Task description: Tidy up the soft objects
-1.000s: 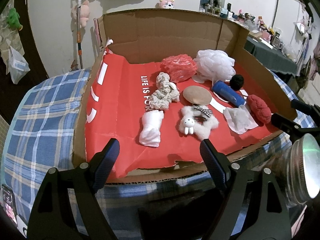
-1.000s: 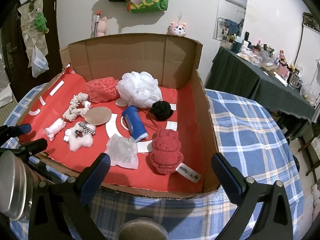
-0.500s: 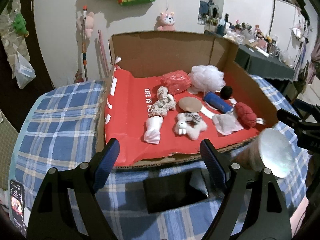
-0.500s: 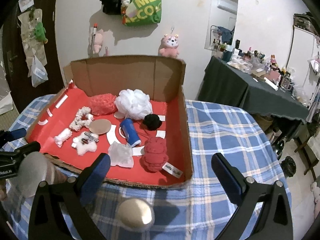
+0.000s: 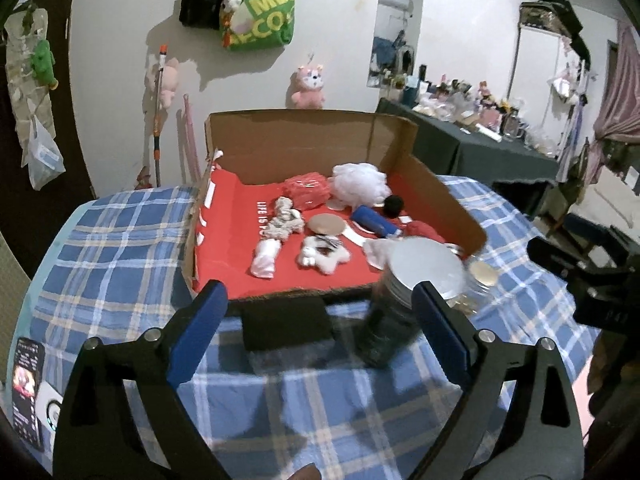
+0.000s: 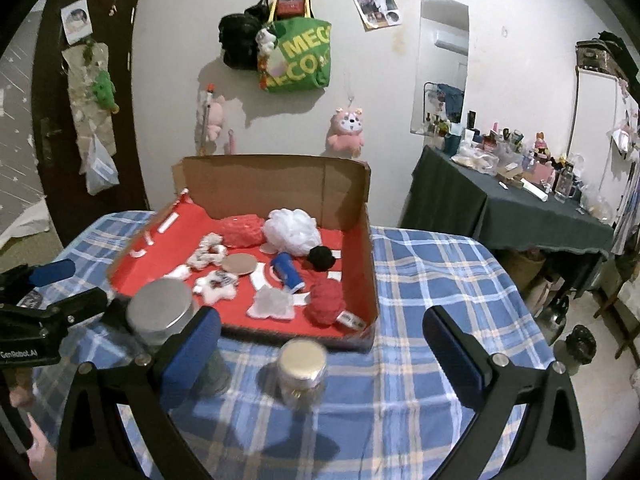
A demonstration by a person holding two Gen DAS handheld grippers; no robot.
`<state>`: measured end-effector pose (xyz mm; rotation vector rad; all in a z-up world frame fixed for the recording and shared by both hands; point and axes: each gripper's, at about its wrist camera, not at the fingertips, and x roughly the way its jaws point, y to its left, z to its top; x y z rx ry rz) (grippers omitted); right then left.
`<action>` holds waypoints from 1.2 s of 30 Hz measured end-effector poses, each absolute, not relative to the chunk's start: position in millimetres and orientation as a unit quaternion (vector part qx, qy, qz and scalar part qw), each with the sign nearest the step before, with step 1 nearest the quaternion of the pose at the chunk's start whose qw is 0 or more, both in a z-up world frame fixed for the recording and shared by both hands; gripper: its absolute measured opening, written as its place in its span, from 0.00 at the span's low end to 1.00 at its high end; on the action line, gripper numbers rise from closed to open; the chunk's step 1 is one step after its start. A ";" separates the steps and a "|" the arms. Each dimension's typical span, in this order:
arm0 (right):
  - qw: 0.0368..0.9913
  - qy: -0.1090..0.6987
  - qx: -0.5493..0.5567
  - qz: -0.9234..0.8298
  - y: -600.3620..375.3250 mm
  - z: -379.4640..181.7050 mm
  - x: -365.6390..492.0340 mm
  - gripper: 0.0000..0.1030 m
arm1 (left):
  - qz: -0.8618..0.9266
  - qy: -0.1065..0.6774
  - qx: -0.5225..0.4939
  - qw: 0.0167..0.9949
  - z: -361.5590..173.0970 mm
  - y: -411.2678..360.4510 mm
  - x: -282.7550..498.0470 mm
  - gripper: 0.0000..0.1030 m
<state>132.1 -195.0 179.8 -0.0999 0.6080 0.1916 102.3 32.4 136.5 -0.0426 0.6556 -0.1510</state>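
Note:
A cardboard box (image 5: pixel 304 144) lined in red holds several soft things: a white pouf (image 5: pixel 360 184), a red mesh sponge (image 5: pixel 306 190), a blue roll (image 5: pixel 376 222), a white plush (image 5: pixel 322 254) and a red plush (image 6: pixel 326 300). My left gripper (image 5: pixel 320 328) hangs in front of the box over the checked cloth, its jaws opening and gripping nothing. A tall silver-lidded jar (image 5: pixel 424 268) stands just behind its right finger. My right gripper (image 6: pixel 320 352) is open wide. A small gold-lidded jar (image 6: pixel 302 364) stands on the cloth between its fingers, untouched.
A black flat object (image 5: pixel 286 326) lies before the box. A phone (image 5: pixel 26 392) sits at the table's left edge. A dark-draped side table (image 6: pixel 520 208) crowded with bottles stands at the right. Bags and plush toys hang on the wall.
Both grippers have drawn back and up from the box, so more checked cloth and both jars now show. The left jaws have spread wider.

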 end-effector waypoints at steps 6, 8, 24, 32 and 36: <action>0.947 0.299 -0.038 0.110 -195.9 168.8 95.5 1.00 | -0.086 0.345 -0.032 0.934 110.1 21.0 83.1 0.94; 0.944 0.307 -0.038 0.111 -195.2 157.5 87.8 1.00 | -0.085 0.362 -0.034 0.928 94.9 16.5 81.4 0.94; 0.892 0.442 -0.030 0.090 -192.6 42.4 112.3 1.00 | -0.020 0.446 -0.001 0.895 12.8 -0.2 106.0 0.96; 0.891 0.446 -0.025 0.084 -196.4 38.8 118.2 1.00 | -0.013 0.443 -0.003 0.896 12.5 -1.6 108.7 1.00; 0.892 0.445 -0.021 0.081 -197.5 39.1 118.8 1.00 | -0.011 0.442 -0.006 0.897 12.7 -0.6 109.0 1.00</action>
